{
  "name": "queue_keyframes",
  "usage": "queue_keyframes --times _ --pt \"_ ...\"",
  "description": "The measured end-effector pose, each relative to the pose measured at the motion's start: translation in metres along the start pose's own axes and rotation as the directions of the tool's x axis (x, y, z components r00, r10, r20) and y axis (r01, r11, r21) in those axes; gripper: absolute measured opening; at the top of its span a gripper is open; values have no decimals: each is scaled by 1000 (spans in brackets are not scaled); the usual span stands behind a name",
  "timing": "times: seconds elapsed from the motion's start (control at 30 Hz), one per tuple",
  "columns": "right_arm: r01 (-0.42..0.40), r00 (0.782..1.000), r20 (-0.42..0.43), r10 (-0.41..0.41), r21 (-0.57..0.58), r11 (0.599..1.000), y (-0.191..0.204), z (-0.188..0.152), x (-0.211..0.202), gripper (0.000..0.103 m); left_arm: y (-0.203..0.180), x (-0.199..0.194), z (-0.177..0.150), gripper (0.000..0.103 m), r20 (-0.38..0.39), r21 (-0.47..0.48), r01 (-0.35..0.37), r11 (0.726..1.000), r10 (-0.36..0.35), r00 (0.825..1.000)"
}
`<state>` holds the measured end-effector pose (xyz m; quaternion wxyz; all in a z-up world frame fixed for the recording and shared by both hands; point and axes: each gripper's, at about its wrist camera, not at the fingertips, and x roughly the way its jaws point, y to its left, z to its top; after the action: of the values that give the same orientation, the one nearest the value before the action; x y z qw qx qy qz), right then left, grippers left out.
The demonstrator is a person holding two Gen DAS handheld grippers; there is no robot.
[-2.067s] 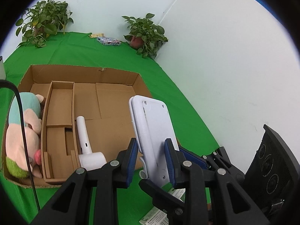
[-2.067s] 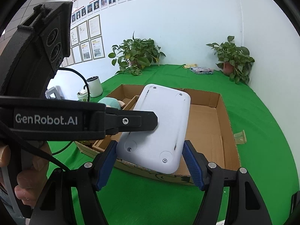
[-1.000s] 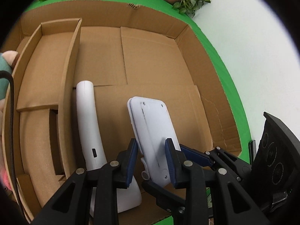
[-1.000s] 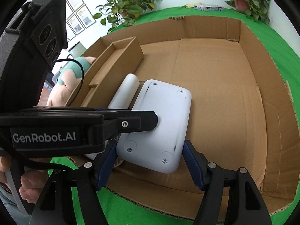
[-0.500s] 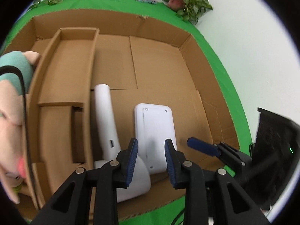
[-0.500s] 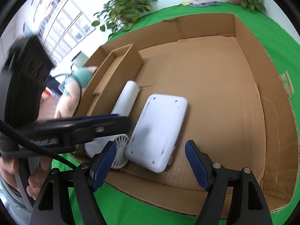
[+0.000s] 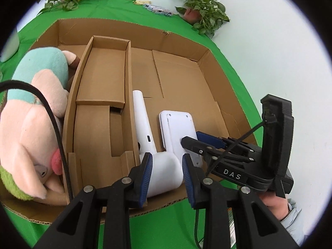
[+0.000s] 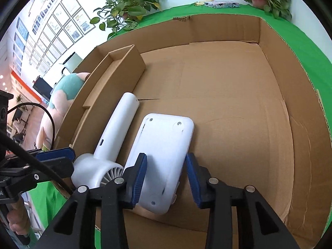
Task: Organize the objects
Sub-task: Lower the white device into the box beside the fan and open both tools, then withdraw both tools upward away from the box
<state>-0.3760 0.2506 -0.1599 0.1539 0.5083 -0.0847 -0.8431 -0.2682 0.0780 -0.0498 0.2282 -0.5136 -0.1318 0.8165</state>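
A flat white device (image 7: 176,128) lies face down on the floor of the big cardboard box (image 7: 178,41), right beside a white handheld fan (image 7: 143,120). My left gripper (image 7: 167,176) hovers over the box's near edge, its jaws a narrow gap apart and holding nothing; the fan's head shows behind them. My right gripper (image 8: 166,172) hangs just above the device's (image 8: 164,145) near end. Its jaws are closing and do not touch the device. The fan (image 8: 116,132) lies to the left, with the left gripper (image 8: 70,159) beyond it.
A cardboard divider tray (image 7: 103,72) stands along the box's left part, with a plush pig (image 7: 35,128) in the leftmost strip. The right half of the box floor (image 8: 228,114) is bare. Green cloth covers the table, with potted plants (image 7: 203,6) at the back. A black cable (image 7: 58,137) crosses the left.
Both grippers have let go of the white device, which now lies flat in the box beside the fan. The left gripper has drawn back to the near edge. The right jaws have narrowed.
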Motion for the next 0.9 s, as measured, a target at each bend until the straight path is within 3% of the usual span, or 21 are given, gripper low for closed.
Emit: queue_keyframes --times 0.13,0.3,0.37,0.4,0.43,0.47,0.5,0.57,0.6,0.67,0.7,0.73,0.83,0.9 --pt "2 1000 2 -2 -16 1000 4 -2 0 40 -4 -1 -2 28 9 21 32 999 -32 999" --pt "1 1000 2 -1 -12 1000 6 -3 2 48 -13 -2 -5 28 59 44 -8 999 5 998" --pt "41 999 37 -40 -21 999 10 -8 -7 71 -17 -10 -11 29 117 65 -58 996 51 992" --pt "58 996 63 -56 -30 998 12 -11 -13 77 -19 -14 -14 29 147 76 -92 993 80 986" --pt "87 991 103 -82 -46 995 17 -16 -22 92 -22 -19 -18 33 192 85 -151 985 132 972" --pt "131 982 143 -122 -58 990 20 -21 -31 102 -26 -23 -23 38 243 89 -237 968 209 947" --pt "191 966 191 -176 -66 979 25 -28 -41 103 -31 -27 -27 47 287 89 -310 947 274 918" --pt "268 934 270 -235 -92 959 35 -44 -59 103 -42 -34 -41 62 389 89 -448 890 383 838" --pt "278 924 301 -235 -107 955 40 -53 -66 103 -49 -37 -49 76 436 82 -507 858 427 793" --pt "298 904 357 -234 -134 945 50 -71 -80 103 -60 -42 -62 81 511 61 -580 812 474 717" --pt "312 892 383 -239 -141 939 54 -80 -85 103 -64 -44 -67 81 537 49 -598 800 485 691" --pt "322 879 412 -239 -145 936 58 -89 -90 103 -69 -47 -74 81 562 36 -606 795 486 670" --pt "317 863 446 -236 -115 941 60 -105 -102 103 -77 -54 -87 81 588 30 -590 807 463 663" --pt "297 864 450 -228 -89 951 62 -111 -111 103 -82 -54 -94 81 591 32 -587 809 458 664"
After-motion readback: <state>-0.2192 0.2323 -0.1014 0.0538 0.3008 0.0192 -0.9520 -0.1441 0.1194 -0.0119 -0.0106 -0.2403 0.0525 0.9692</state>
